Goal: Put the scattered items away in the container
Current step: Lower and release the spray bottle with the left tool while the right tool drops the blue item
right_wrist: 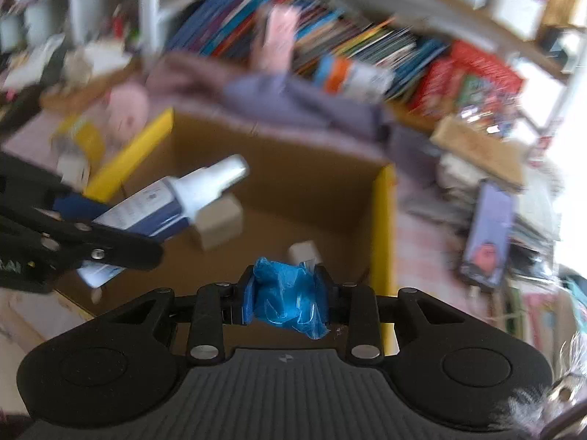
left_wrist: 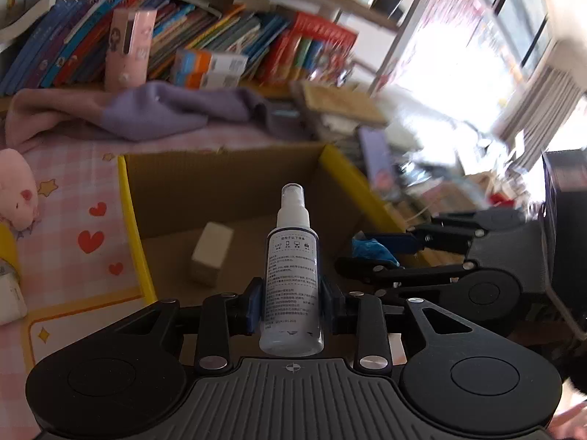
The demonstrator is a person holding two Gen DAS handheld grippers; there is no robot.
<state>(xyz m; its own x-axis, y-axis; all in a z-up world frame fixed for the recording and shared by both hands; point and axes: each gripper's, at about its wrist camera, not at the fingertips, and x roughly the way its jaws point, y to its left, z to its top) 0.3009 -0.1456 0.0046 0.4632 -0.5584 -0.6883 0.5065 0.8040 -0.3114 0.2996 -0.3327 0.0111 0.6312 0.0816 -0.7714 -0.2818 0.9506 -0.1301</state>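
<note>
My left gripper (left_wrist: 291, 302) is shut on a small spray bottle (left_wrist: 292, 278) with a white cap and a printed label, held upright over the open cardboard box (left_wrist: 227, 172) with yellow flaps. A small beige box (left_wrist: 212, 253) lies inside. My right gripper (right_wrist: 288, 302) is shut on a crumpled blue plastic wrapper (right_wrist: 290, 302), held over the same cardboard box (right_wrist: 293, 183). The spray bottle (right_wrist: 165, 205) and the left gripper show at the left of the right wrist view. The right gripper (left_wrist: 370, 253) with the blue wrapper (left_wrist: 372, 251) shows at the right of the left wrist view.
The box sits on a pink checked cloth (left_wrist: 73, 201) with hearts. A pink plush toy (left_wrist: 16, 190) lies at the left. A purple blanket (left_wrist: 176, 110) and a shelf of books (left_wrist: 183, 36) are behind. A phone (right_wrist: 488, 231) and stacked clutter lie to the right.
</note>
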